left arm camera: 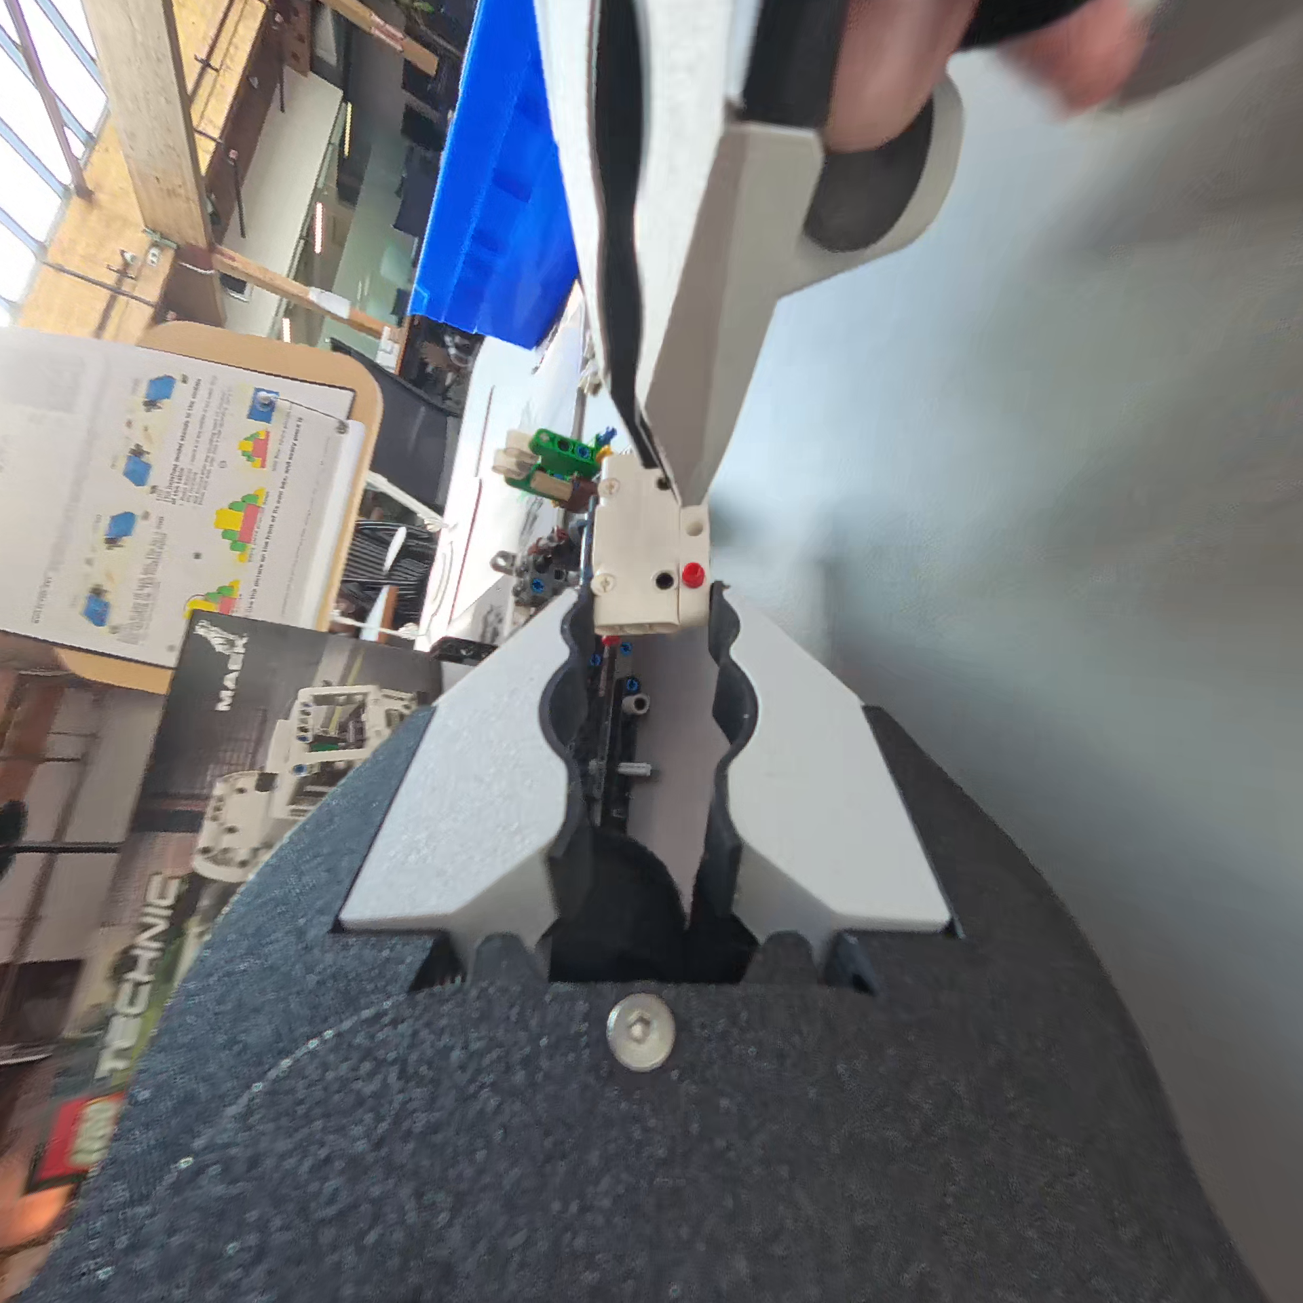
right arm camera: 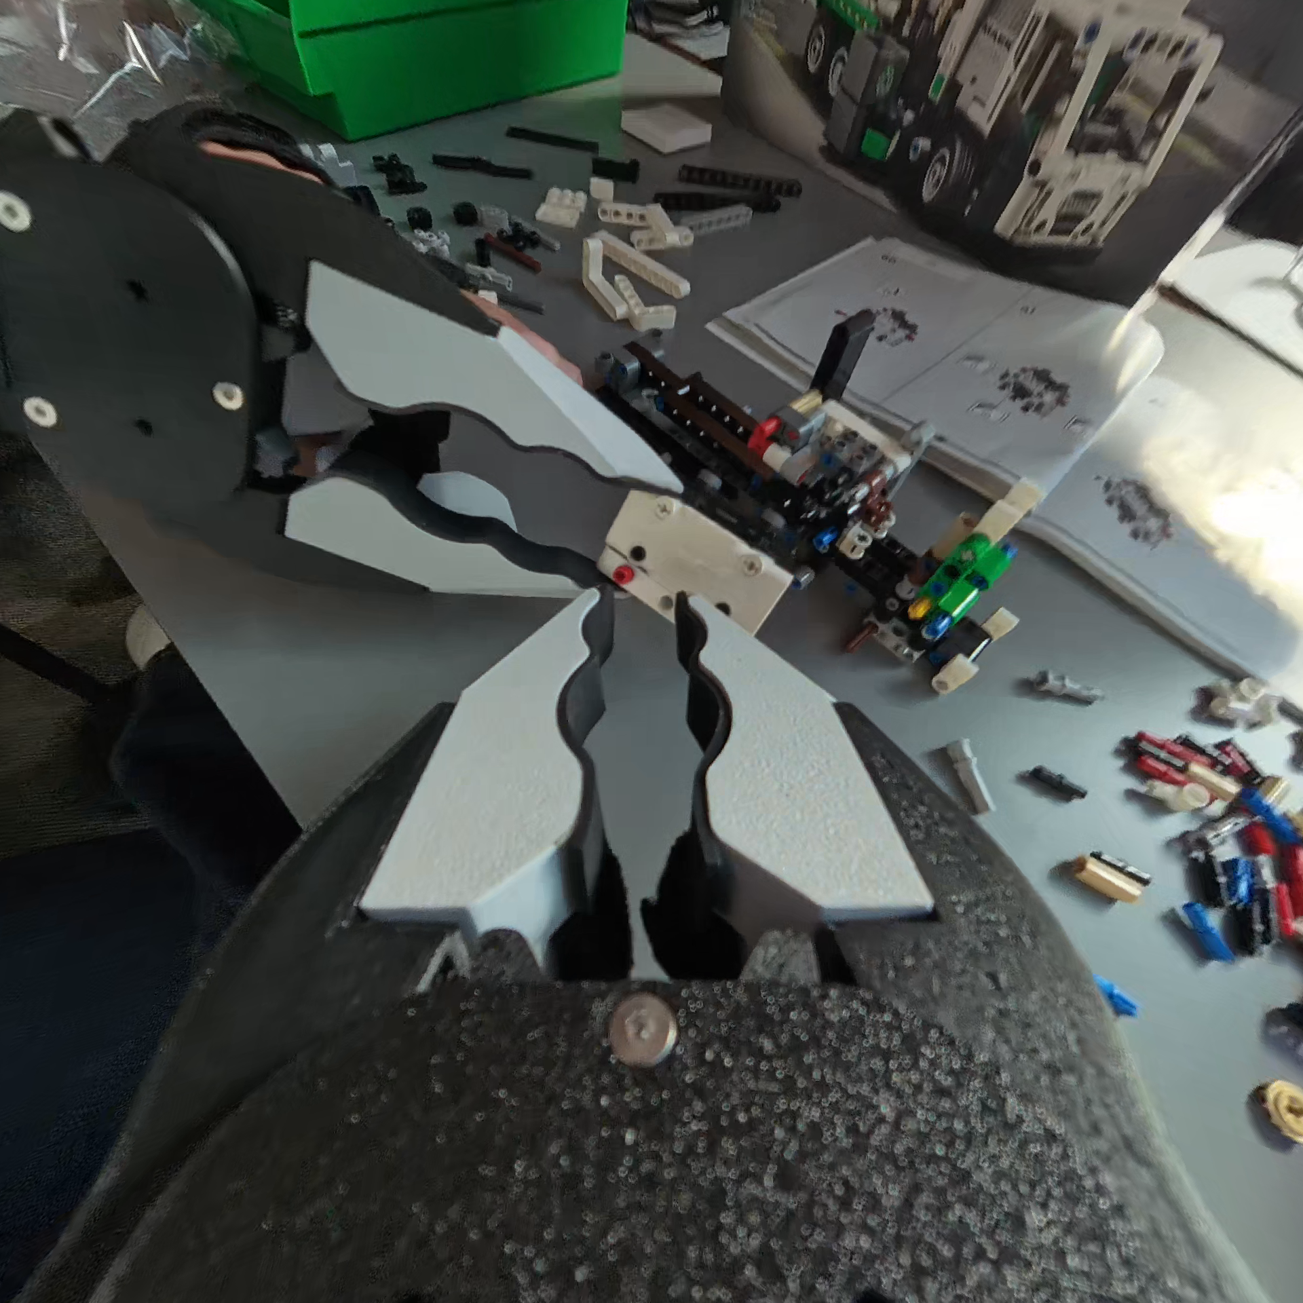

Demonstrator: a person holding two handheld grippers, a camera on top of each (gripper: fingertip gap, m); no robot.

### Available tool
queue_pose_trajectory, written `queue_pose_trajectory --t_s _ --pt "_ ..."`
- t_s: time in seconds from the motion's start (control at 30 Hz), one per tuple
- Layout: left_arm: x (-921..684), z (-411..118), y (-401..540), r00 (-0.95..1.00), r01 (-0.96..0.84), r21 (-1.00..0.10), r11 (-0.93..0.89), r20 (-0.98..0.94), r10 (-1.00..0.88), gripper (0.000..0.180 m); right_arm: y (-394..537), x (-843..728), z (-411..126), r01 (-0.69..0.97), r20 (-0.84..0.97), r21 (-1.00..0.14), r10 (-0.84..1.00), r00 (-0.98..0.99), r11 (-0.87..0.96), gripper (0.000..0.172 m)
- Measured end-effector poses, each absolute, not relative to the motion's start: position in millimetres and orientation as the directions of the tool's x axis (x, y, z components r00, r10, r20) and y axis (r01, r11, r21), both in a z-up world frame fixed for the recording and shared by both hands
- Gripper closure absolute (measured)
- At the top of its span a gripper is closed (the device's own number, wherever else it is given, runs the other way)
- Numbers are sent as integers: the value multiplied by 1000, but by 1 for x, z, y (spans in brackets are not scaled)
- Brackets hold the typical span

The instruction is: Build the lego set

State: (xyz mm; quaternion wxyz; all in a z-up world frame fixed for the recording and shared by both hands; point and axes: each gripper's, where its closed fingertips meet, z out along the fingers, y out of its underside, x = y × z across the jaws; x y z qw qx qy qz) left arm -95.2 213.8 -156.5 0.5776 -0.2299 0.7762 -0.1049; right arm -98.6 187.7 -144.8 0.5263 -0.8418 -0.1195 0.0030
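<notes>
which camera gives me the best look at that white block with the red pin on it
The right wrist view: the white block shows side-on, its broad face clear, between the left gripper's fingers. The left wrist view shows it near those fingertips, partly covered by the right gripper.

Lettering on dark toy box [left arm camera: 233,775], small print on instruction sheet [left arm camera: 141,493]

- grey table [right arm camera: 366,656] fills the middle of the right wrist view.
- green bin [right arm camera: 451,56] at the upper left.
- loose black and cream brick parts [right arm camera: 634,261] upper centre.
- open instruction booklet [right arm camera: 987,366] and a box [right arm camera: 1022,120] at the upper right.
- part-built brick model [right arm camera: 881,536] at centre right.
- small coloured pins [right arm camera: 1234,832] at the right edge.
</notes>
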Motion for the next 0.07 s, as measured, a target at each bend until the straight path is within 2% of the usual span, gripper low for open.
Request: queue_pose_trajectory --t_s 0.07 --pt "-99 -150 208 -271 -218 -582 783 -735 -622 150 181 -105 -132 303 229 -895 245 942 -329 153"
